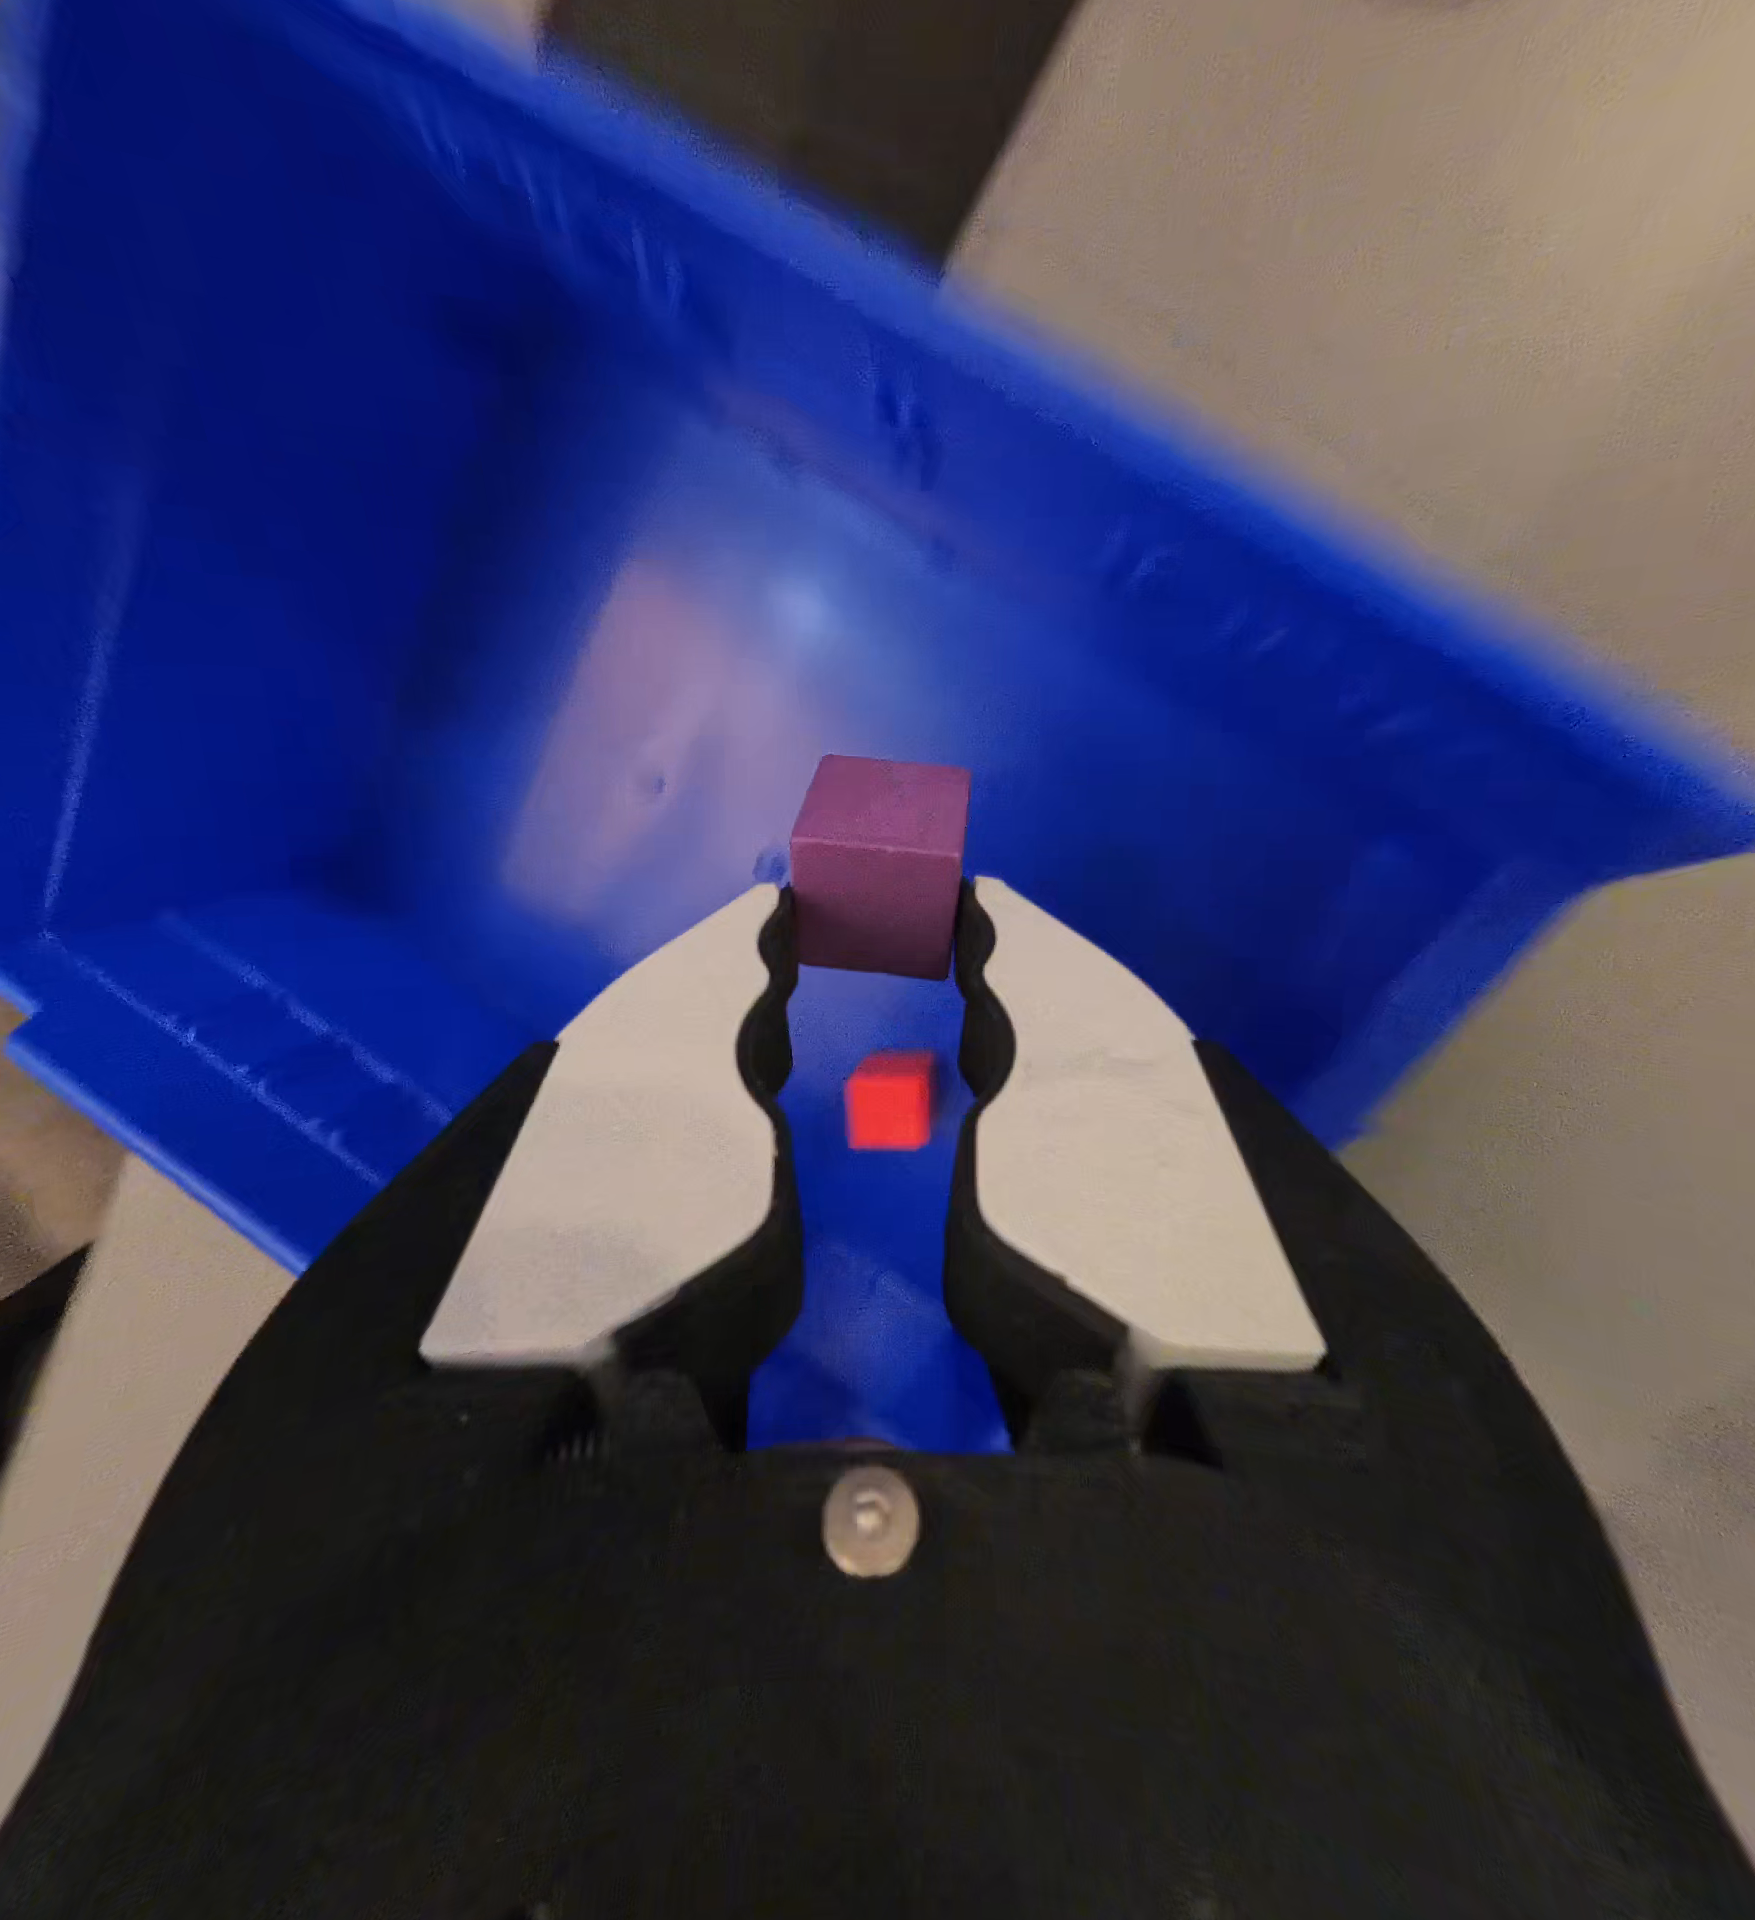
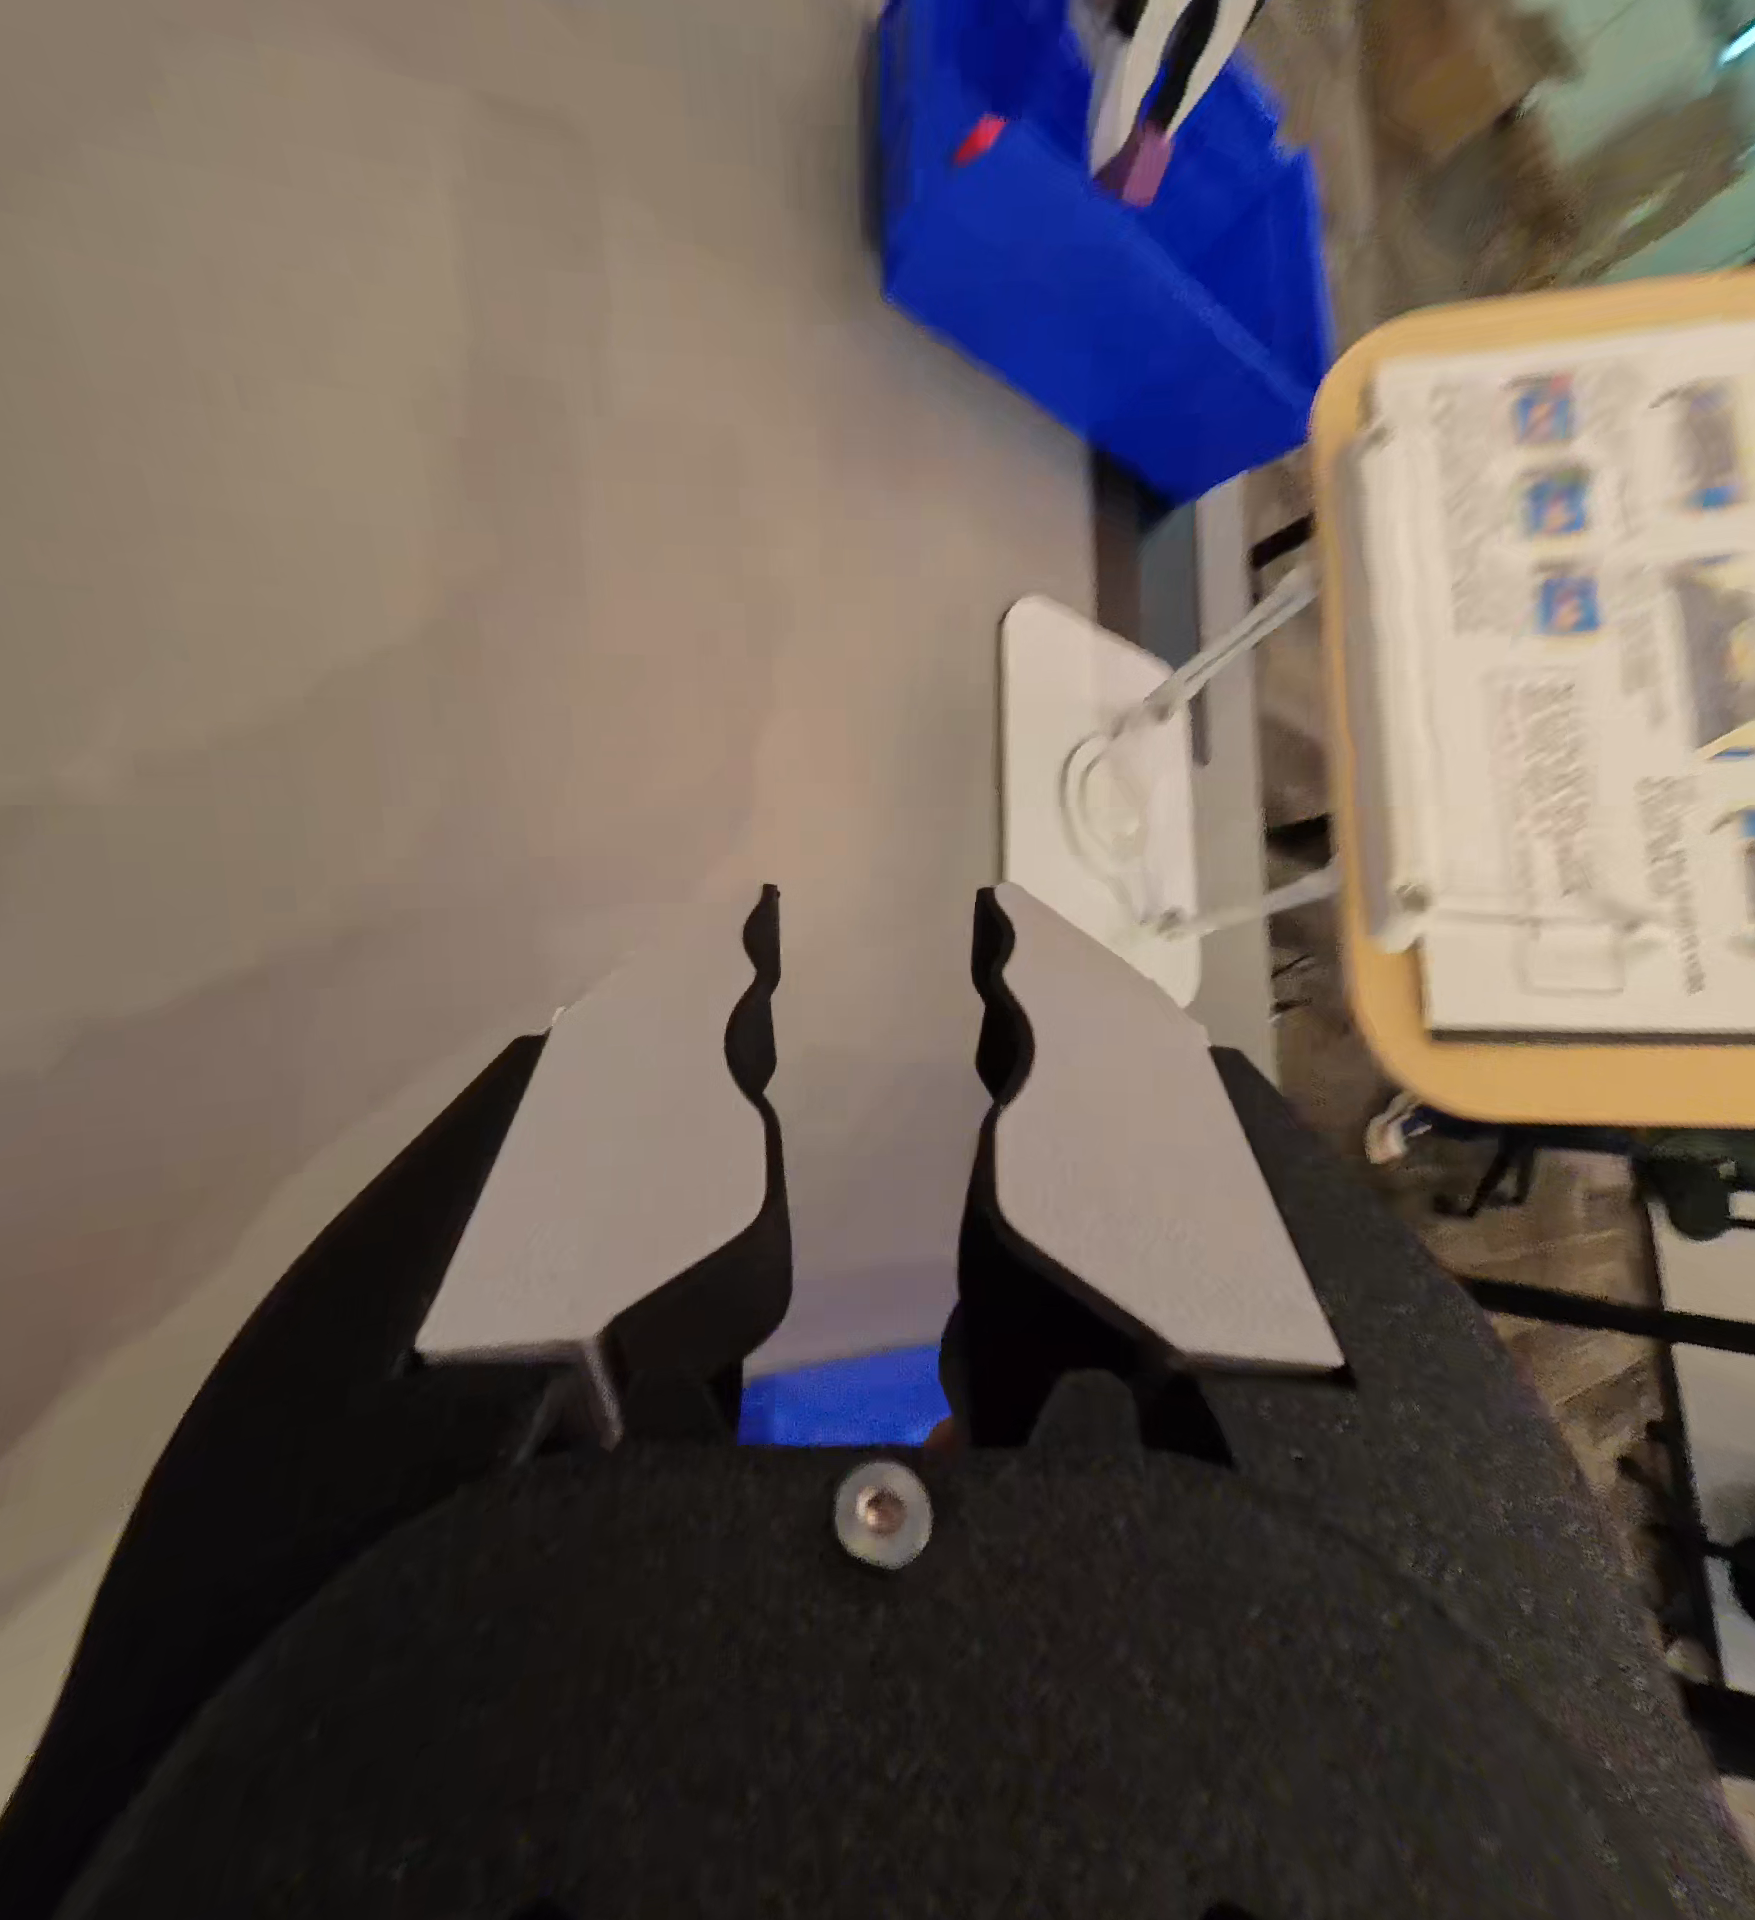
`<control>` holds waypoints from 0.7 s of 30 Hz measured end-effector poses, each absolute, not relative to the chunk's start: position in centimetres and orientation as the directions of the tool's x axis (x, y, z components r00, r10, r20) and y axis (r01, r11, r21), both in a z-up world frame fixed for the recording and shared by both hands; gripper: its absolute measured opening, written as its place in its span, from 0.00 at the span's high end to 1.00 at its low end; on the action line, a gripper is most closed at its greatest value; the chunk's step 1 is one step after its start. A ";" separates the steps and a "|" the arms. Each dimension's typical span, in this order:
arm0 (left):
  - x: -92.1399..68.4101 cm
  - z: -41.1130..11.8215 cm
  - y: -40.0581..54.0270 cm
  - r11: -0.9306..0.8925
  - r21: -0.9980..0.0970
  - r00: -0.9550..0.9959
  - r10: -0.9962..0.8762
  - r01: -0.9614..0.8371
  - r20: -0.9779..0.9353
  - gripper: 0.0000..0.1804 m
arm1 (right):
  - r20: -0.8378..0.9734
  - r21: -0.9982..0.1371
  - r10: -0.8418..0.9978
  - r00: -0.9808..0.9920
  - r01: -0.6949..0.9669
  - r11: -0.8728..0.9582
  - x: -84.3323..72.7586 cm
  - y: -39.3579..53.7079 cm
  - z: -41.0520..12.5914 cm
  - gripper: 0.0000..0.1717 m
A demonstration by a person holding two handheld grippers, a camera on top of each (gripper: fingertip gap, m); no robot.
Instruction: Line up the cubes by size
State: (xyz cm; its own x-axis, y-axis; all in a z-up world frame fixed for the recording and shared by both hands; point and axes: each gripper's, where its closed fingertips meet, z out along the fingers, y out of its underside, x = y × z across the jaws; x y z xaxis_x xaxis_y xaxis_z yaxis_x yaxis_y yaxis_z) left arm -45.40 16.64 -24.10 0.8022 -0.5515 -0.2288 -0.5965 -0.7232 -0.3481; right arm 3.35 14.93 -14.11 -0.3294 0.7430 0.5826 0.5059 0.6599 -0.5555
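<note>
Purple cube (image 1: 878, 883) is looking light and rigid; left gripper (image 1: 875, 914) is pinching its flat sides over the blue bin (image 1: 333, 623); right gripper (image 2: 873, 914) is hanging open, empty.

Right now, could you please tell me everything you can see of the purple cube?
The purple cube is a small, matte, solid-looking block with crisp edges. It is held at the tips of the left gripper, a black pad pressed against each side, slightly tilted, raised above the floor of the blue bin. A smaller red cube lies below, apart from it.
</note>
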 end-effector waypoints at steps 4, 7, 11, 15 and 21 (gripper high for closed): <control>-36.0 -15.7 16.2 -0.553 -0.756 0.813 -0.581 -0.351 0.048 0.84 | 0.701 -0.576 0.679 -0.219 0.387 0.720 -1.4 14.4 -11.9 0.75; -28.5 -12.0 14.4 -0.430 -0.884 0.691 -0.695 -0.181 0.197 0.84 | 0.764 -0.581 0.629 -0.143 0.272 0.767 -5.1 13.2 -10.2 0.74; -19.8 -11.0 11.5 -0.381 -0.925 0.460 -0.822 -0.007 0.335 0.84 | 0.802 -0.568 0.586 -0.116 0.154 0.808 -9.0 11.5 -9.0 0.72; -13.9 -11.3 9.4 -0.428 -0.897 0.253 -0.861 0.105 0.441 0.85 | 0.842 -0.514 0.523 -0.134 0.097 0.852 -11.0 10.3 -9.1 0.72; -10.4 -12.3 8.6 -0.456 -0.884 0.158 -0.870 0.108 0.468 0.85 | 0.845 -0.479 0.488 -0.219 0.093 0.873 -11.4 9.1 -11.2 0.74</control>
State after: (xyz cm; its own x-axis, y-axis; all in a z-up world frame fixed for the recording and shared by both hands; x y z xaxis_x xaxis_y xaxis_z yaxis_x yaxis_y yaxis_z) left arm -10.37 8.61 -12.30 0.1583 -0.8696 0.4677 0.1080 -0.4556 -0.8836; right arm -11.42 9.13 -11.24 -0.2193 0.4876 0.8451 0.0932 0.8727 -0.4793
